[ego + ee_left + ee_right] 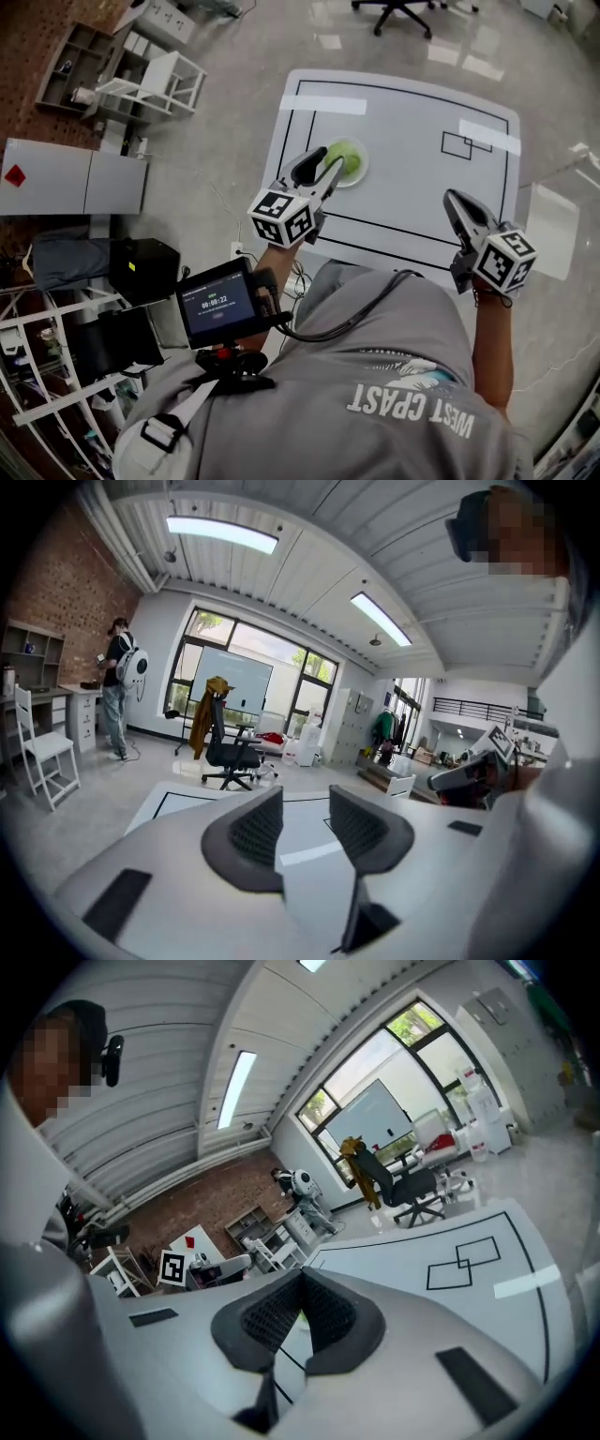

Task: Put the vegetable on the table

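Note:
A round green vegetable (349,157) lies on a pale plate (362,176) on the left part of the white table (412,187), inside its black outline. My left gripper (323,169) is raised in the air just in front of the vegetable; its jaws stand apart with nothing between them (305,810). Over the table's near right edge my right gripper (456,202) is also lifted, its jaws meeting at the tips with nothing held (300,1283). Neither gripper touches the vegetable.
Two overlapping black squares (465,143) are drawn on the table's far right. An office chair (398,11) stands beyond the table, and white shelving (155,84) and a grey cabinet (75,176) are on the left. A person (117,686) stands far off by desks.

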{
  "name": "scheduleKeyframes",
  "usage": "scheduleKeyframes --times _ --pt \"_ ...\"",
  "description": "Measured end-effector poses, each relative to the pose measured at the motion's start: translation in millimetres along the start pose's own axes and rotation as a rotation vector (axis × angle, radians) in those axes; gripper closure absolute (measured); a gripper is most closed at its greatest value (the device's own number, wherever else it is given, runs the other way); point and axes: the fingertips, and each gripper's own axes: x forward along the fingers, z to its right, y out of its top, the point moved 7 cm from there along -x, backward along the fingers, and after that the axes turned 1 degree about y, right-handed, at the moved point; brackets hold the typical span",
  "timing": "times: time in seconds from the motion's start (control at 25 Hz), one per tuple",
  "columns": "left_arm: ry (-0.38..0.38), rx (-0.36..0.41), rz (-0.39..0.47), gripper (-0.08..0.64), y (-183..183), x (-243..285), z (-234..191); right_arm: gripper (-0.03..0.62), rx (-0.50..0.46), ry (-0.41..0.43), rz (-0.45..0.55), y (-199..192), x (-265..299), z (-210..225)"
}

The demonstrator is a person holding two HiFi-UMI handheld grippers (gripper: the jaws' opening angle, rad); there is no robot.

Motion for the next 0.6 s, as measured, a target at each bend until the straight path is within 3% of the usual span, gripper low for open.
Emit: scheduleKeyframes --times 0.08,0.2,0.44,0.6 --pt "0.0 0.02 0.029 0.476 3 -16 16 0.586 -0.045 0.022 0.008 3 -15 -12" --pt "0.003 0.032 0.062 0.543 9 -38 34 0.586 -0.093 0.059 0.023 10 -30 -25" --pt "0.018 0.048 0.102 0.551 16 -81 47 0.586 -0.14 0.109 0.036 9 -42 -52" --pt "0.054 -0.007 0.119 0.551 22 -104 34 0.586 -0.157 0.121 0.01 11 -38 -68"
